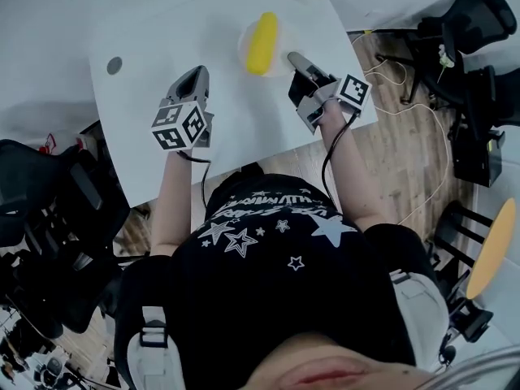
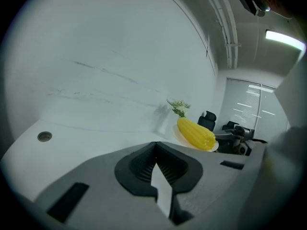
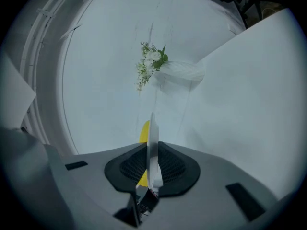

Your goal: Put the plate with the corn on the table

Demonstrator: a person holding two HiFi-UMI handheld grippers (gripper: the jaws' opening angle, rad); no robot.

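Corn [image 1: 262, 43] yellow, oblong; thin round plate [image 1: 283, 42] pinched in right tongs [image 1: 297, 60].

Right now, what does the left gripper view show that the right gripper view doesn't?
Left gripper view only: the round grey grommet in the white table, the right gripper seen from outside, a dark office chair, a lit ceiling lamp.
Right gripper view only: the rim of the pale round plate edge-on, pinched between that gripper's jaws, and the white vase.
Both: the yellow corn cob, the green-and-white flower sprig, the table.
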